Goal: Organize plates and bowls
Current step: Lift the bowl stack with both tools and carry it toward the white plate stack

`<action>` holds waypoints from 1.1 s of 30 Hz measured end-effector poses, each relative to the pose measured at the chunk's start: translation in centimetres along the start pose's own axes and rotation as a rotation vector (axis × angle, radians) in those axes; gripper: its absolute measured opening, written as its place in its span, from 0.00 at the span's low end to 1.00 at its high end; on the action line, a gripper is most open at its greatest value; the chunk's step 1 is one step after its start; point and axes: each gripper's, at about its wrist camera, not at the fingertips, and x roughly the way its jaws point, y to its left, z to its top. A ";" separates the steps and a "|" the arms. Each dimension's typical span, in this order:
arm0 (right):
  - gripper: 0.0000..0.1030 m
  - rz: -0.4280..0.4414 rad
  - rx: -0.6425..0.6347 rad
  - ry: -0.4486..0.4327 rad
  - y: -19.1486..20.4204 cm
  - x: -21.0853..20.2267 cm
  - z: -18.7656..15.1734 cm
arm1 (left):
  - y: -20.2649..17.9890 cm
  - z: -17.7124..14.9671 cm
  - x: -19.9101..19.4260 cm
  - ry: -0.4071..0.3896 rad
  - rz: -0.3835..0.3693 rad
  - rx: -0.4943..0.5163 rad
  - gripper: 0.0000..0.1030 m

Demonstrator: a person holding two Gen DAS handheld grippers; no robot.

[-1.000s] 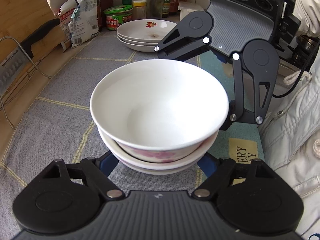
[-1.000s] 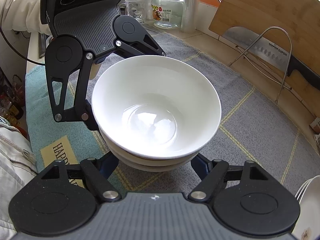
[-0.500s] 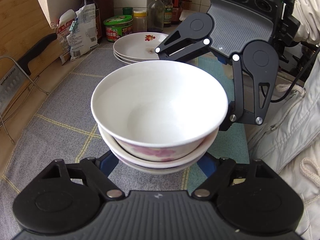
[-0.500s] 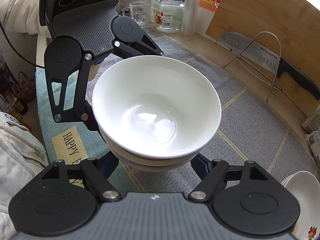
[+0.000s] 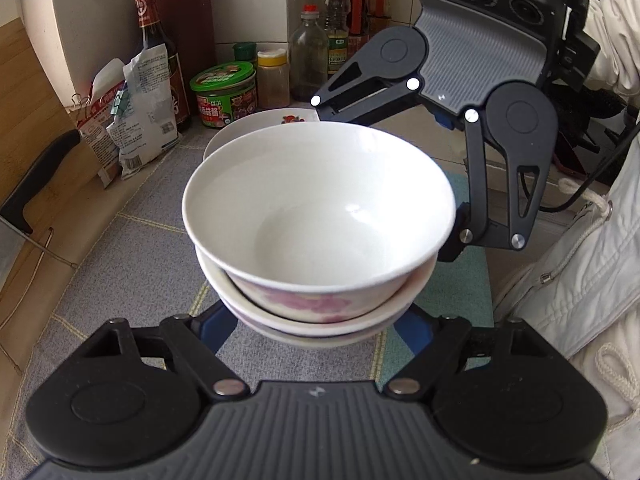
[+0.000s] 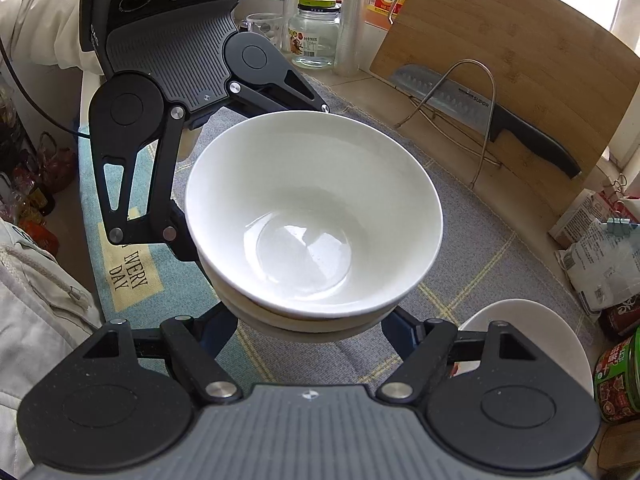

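A stack of white bowls (image 5: 316,220), the lower ones with pink flowers, hangs above the grey mat (image 5: 132,264). My left gripper (image 5: 316,332) is shut on the stack's lower part, its blue fingers (image 5: 216,324) pressing on either side. From the opposite side my right gripper (image 6: 310,334) is shut on the same stack of bowls (image 6: 312,216). A pile of white plates (image 5: 256,128) with a red flower print lies just beyond the bowls in the left wrist view. The same plates (image 6: 520,320) show at the lower right of the right wrist view.
Bottles, a green-lidded can (image 5: 224,92) and food bags (image 5: 144,112) line the wall behind the plates. A knife on a wire rack (image 6: 480,108) leans against a bamboo board (image 6: 520,52). A person's white jacket (image 5: 580,272) is at the counter's edge.
Both grippers have carried the stack of bowls along the counter towards the plates and jars, rising slightly. The plates now appear much closer. The grip has not altered.
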 end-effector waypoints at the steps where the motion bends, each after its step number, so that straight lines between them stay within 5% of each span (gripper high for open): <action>1: 0.80 -0.001 -0.004 -0.002 -0.6 -0.4 -0.4 | -0.1 0.6 0.4 -0.002 0.002 -0.001 0.82; 17: 0.80 -0.072 -0.003 -0.001 -8.9 -4.8 -5.9 | 0.5 9.1 7.5 -0.027 0.028 0.080 0.82; 33: 0.80 -0.094 0.020 0.045 -13.6 -3.2 -8.5 | 2.4 10.8 12.2 0.005 0.023 0.077 0.82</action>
